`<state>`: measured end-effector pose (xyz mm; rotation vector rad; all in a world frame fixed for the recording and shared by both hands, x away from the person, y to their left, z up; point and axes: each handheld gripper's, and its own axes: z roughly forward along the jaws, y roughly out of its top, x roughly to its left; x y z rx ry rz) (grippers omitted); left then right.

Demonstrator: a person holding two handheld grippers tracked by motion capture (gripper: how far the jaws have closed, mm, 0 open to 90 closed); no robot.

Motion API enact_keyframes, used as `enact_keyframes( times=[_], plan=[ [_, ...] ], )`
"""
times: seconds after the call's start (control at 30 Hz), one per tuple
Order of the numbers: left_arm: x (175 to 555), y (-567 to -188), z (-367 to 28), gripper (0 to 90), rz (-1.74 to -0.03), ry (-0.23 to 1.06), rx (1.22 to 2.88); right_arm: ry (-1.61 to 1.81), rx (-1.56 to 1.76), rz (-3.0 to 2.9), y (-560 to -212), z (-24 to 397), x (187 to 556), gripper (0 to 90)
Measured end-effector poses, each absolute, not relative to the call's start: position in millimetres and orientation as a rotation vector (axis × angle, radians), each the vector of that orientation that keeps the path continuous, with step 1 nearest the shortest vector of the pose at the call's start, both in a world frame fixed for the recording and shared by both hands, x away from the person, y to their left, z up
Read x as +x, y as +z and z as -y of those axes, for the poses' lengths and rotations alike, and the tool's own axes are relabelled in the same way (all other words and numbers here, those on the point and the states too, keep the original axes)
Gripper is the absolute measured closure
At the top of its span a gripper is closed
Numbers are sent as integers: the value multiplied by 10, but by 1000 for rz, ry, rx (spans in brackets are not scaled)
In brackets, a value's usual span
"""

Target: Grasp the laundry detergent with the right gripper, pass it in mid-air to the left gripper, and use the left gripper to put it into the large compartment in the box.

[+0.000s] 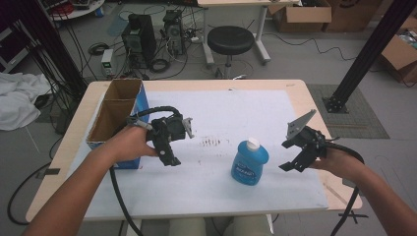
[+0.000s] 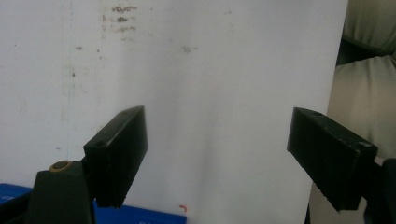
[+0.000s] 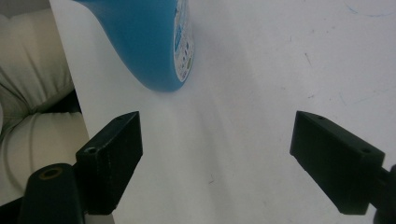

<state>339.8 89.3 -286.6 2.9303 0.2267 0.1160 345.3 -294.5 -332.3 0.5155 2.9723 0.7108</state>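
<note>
Standing upright on the white table sheet [image 1: 196, 191], near its front edge and right of centre: a squat blue plastic bottle with a white cap [image 1: 250, 161], paper label facing the near side. Probably holding liquid, so likely weighty for its size, with smooth, curved, slightly yielding walls that could slip under hard jaws. Best taken across the broad body, below the shoulder, not by the narrow cap. Hovering just to the right of it and apart from it, the right gripper [image 1: 294, 156], jaws spread wide and holding nothing, tilted down toward the sheet with the wrist angled inward. Showing in the right gripper view, the bottle's base ahead and left of the open jaws. Farther left, well apart from the bottle, the left gripper [image 1: 169, 142], also spread and empty, pointing down beside an open brown cardboard box with blue sides [image 1: 114, 114] at the far left.
</note>
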Motion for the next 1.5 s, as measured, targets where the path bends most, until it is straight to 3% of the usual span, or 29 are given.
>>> enact_keyframes(
  times=[0.8,1.5],
  plan=[
    [3421,-2886,-876,208,-227,128,2932,1022,671,-2773,-3680,3130,3172,157],
    [3414,-2903,-879,208,-230,127,2925,1309,716,-2574,-3715,3041,2910,157]
  ],
)
